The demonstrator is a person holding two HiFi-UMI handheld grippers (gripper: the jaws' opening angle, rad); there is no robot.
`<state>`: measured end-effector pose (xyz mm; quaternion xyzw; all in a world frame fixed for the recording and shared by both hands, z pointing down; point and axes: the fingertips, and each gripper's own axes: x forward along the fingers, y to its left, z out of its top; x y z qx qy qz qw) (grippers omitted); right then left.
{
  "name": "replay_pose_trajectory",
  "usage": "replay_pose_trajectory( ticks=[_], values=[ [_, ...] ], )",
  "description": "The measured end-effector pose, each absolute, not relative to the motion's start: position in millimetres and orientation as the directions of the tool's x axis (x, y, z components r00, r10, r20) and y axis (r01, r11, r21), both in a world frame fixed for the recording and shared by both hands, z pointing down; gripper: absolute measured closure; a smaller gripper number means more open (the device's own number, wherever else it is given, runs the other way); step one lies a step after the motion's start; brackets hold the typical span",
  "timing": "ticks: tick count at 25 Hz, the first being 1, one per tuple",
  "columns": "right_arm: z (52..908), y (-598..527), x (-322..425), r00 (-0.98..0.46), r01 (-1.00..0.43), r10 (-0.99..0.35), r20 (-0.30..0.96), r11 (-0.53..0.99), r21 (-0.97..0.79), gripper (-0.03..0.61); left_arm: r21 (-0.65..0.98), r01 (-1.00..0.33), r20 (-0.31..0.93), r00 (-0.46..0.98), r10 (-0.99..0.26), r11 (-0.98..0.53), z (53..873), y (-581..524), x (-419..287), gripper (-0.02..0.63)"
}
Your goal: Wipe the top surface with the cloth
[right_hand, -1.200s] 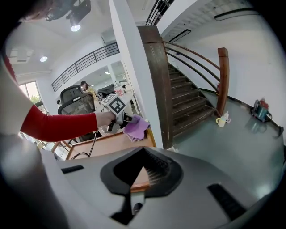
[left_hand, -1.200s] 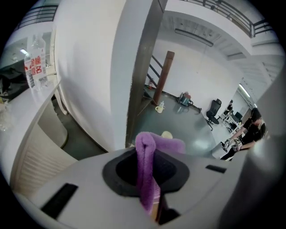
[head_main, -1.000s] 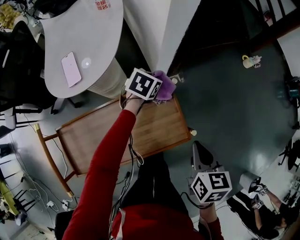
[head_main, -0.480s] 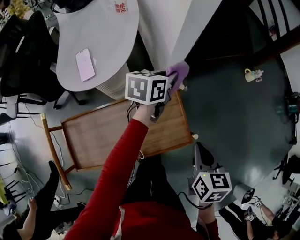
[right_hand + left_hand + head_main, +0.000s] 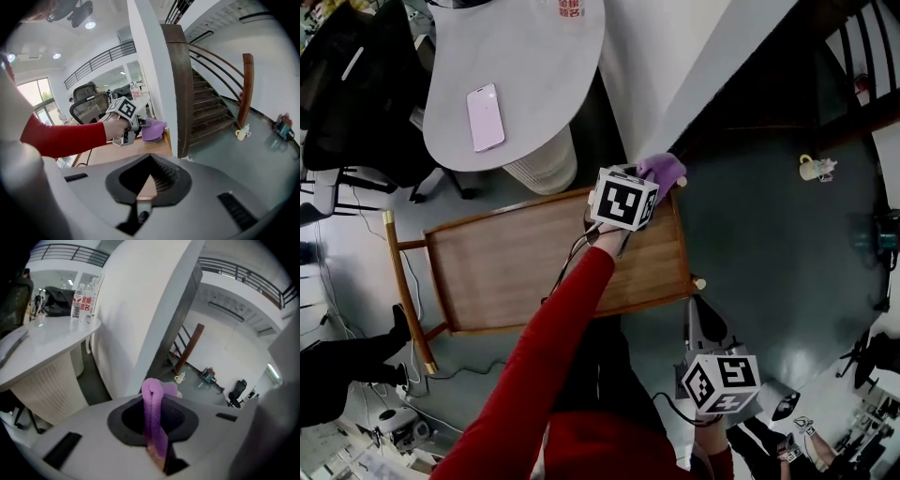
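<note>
Two tools are in view, the left tool (image 5: pixel 645 183) and the right tool (image 5: pixel 703 314), along with one cloth (image 5: pixel 662 170). There are two desks, a wooden desk (image 5: pixel 516 262) and a white desk (image 5: pixel 525 56), and one phone (image 5: pixel 485 116). Two bottles (image 5: pixel 77 301) and one mug (image 5: pixel 816 169) also show.

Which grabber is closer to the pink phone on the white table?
Left. The left gripper, pinching a purple cloth, is at the wooden table's far corner, right of the pink phone. The right gripper hangs past its near edge.
</note>
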<state>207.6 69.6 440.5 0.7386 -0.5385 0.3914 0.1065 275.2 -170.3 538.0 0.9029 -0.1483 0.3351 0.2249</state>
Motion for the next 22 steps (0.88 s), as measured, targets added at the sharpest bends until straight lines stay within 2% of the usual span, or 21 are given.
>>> replay_pose_trajectory(
  ticks=[5,9,15,22],
  values=[
    [442,47,207,0.038,-0.914,-0.730,0.683,-0.301,-0.271,0.575,0.185,-0.504,0.687,0.681,-0.256,-0.843,538,-199,229,0.563],
    [449,19,188,-0.042,-0.934,-0.722,0.690,-0.217,-0.284,0.575,0.124,-0.614,0.710,0.603,-0.363,-0.779,545,-242,148,0.563],
    [460,-30,126,-0.202,-0.951,-0.691,0.694,-0.031,-0.308,0.575,0.094,-0.846,0.726,0.419,-0.545,-0.525,552,-304,-34,0.563],
    [457,-64,87,-0.322,-0.940,-0.650,0.688,0.129,-0.317,0.575,-0.042,-0.971,0.716,0.134,-0.685,-0.234,539,-323,-178,0.563]
  ],
)
